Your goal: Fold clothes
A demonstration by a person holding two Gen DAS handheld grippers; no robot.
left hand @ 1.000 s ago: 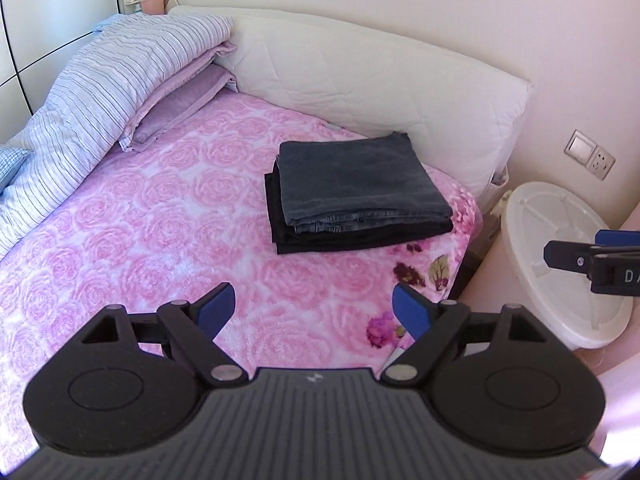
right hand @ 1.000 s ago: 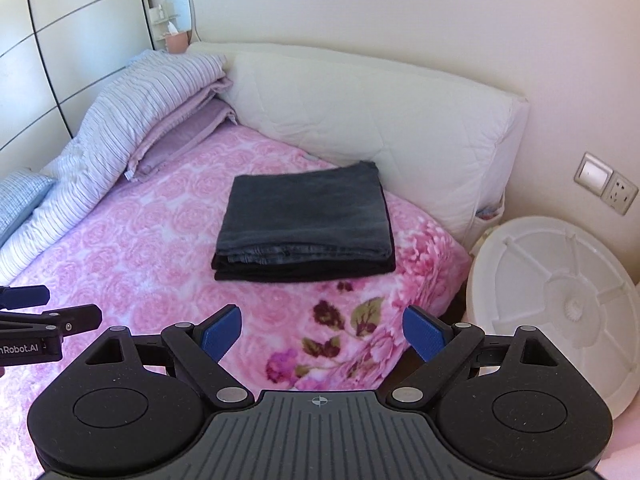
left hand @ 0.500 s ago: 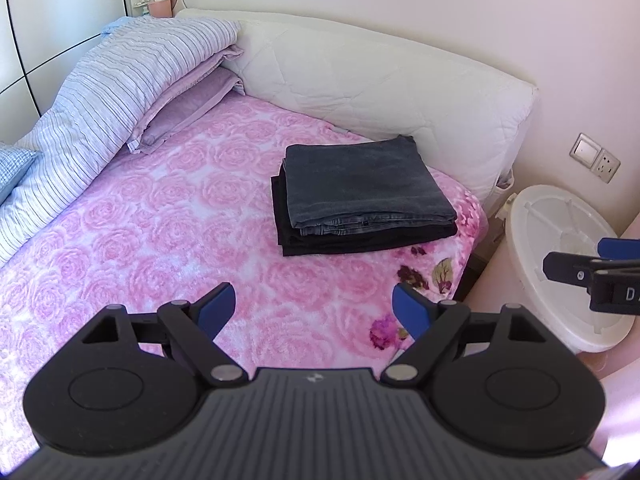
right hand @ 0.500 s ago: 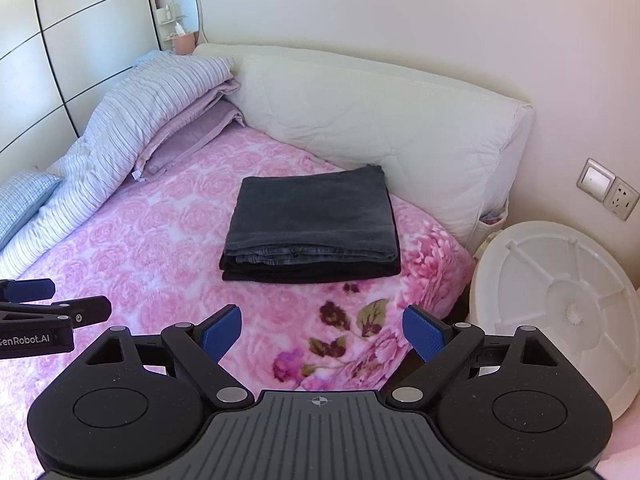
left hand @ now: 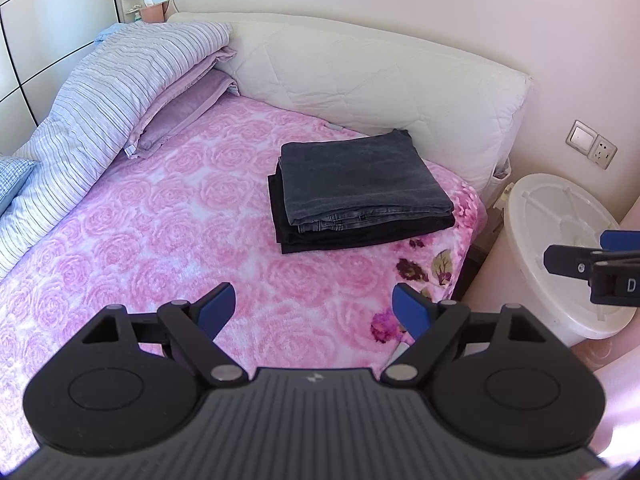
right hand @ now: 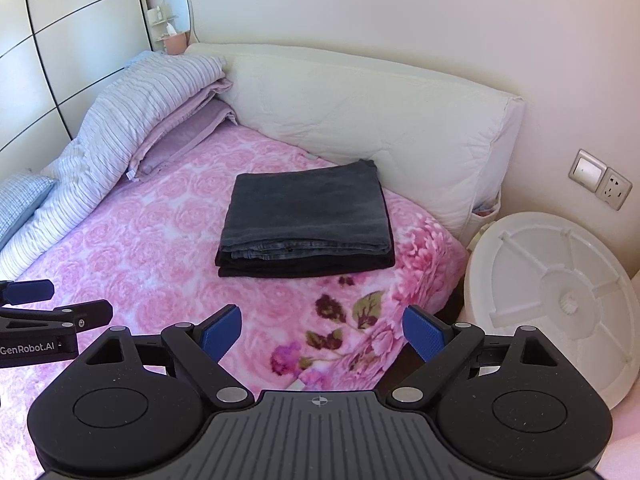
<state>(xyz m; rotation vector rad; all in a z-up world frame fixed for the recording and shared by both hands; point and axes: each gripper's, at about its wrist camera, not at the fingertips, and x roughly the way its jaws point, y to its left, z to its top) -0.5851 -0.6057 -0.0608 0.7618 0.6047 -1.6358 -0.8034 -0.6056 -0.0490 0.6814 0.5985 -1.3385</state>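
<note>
A folded stack of dark clothes (left hand: 360,192), grey jeans on top of a black garment, lies on the pink rose bedspread (left hand: 160,220) near the bed's right corner; it also shows in the right wrist view (right hand: 308,220). My left gripper (left hand: 314,310) is open and empty, held above the bedspread short of the stack. My right gripper (right hand: 322,330) is open and empty, above the bed's front corner. Each gripper shows at the edge of the other's view: the right one (left hand: 592,266) and the left one (right hand: 48,308).
A white padded headboard (left hand: 380,80) runs behind the stack. A striped duvet (left hand: 100,100) and lilac pillows (left hand: 180,112) lie at the left. A white round bin lid (right hand: 560,300) stands right of the bed. A wall switch and socket (right hand: 600,178) are at the right.
Both grippers have drawn back and up a little from the stack, staying open. The folded stack has not moved.
</note>
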